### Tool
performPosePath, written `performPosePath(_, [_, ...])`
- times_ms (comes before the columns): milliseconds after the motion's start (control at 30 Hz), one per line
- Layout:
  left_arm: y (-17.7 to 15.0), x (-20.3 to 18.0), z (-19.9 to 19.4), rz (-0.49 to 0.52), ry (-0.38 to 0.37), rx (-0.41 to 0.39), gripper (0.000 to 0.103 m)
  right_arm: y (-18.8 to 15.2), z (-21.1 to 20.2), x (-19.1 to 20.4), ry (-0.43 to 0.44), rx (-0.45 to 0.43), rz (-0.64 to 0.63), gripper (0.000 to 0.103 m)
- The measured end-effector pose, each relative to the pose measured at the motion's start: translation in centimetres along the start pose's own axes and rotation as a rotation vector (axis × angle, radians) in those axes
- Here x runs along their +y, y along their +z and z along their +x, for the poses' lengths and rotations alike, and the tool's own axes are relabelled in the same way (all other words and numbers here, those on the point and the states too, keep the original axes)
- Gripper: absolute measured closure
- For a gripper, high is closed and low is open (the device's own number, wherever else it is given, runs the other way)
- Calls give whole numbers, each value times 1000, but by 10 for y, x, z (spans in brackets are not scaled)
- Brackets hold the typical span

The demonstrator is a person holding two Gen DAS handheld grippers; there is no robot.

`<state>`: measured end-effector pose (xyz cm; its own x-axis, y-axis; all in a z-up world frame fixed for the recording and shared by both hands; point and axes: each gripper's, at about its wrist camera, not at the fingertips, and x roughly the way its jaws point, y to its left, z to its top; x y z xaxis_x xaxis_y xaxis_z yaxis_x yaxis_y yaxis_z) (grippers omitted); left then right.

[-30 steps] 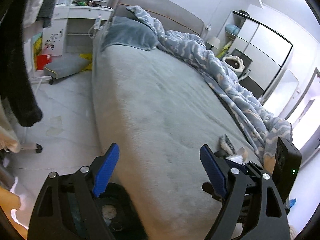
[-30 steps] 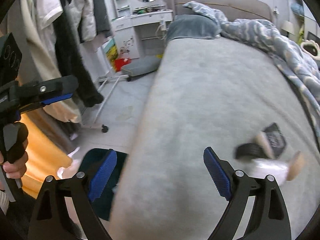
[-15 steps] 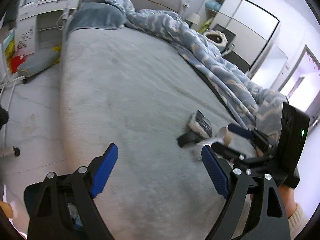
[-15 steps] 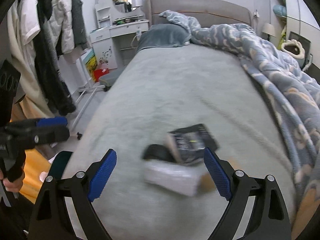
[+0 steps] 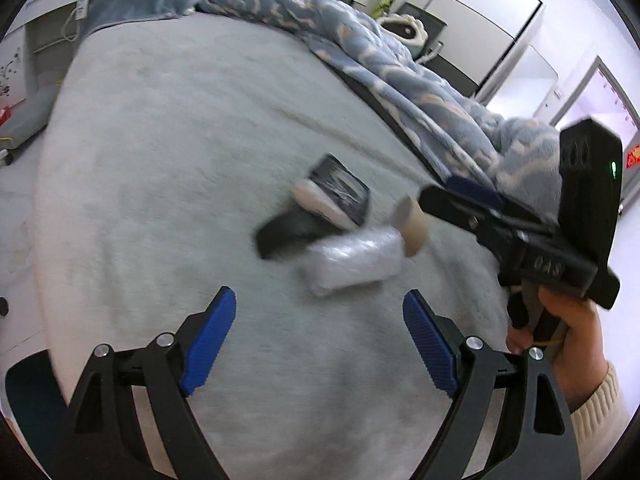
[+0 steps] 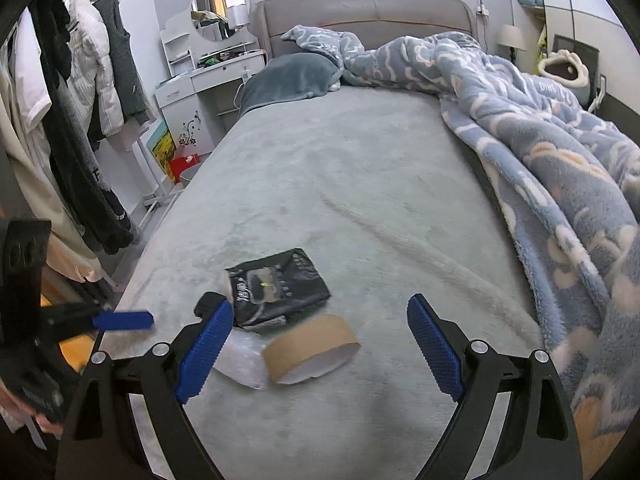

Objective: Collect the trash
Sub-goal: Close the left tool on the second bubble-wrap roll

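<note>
Swung away from the floor and the clothes rack since a second ago, both now over the grey bed (image 6: 360, 184), with the trash pile much closer than before. Nearest in the right wrist view: right gripper (image 6: 320, 344) with blue pads wide apart, holding nothing, just above the brown cardboard roll (image 6: 310, 346), which lies on its side between the two pads, not touching either. Beside the roll, partly behind the left pad: a clear plastic wrap (image 6: 240, 364). A bit farther back: a black packet (image 6: 278, 290) lying flat, with a small black thing (image 6: 206, 304) peeking out at its side. From the left wrist view: left gripper (image 5: 320, 344) also open wide and empty, jaws just opened a little more, nothing between them, a short way from the plastic wrap (image 5: 352, 260), with the roll (image 5: 412, 226) and the packet (image 5: 340, 192) beyond. Farther off: a blue blanket (image 6: 540, 128) bunched along the right side, a grey pillow (image 6: 288, 80) at the headboard, and coats (image 6: 80, 80) hanging on the left.
</note>
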<state>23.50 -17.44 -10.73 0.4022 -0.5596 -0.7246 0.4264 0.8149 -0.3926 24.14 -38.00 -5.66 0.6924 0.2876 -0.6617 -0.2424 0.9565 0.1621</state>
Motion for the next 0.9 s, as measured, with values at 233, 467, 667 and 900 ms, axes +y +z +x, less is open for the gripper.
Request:
performPosePath(233, [0, -13, 18, 4, -15, 12, 15, -3, -2, -17, 1, -2, 20, 13])
performPosePath(467, [9, -21, 33, -18, -15, 10, 15, -7, -1, -34, 2, 9, 43, 13])
performPosePath(667, [12, -33, 45, 7, -20, 16, 13, -7, -4, -42, 17, 3, 59, 13])
performPosePath(900, [13, -39, 53, 77, 62, 17, 25, -7, -5, -48, 58, -6, 90, 13])
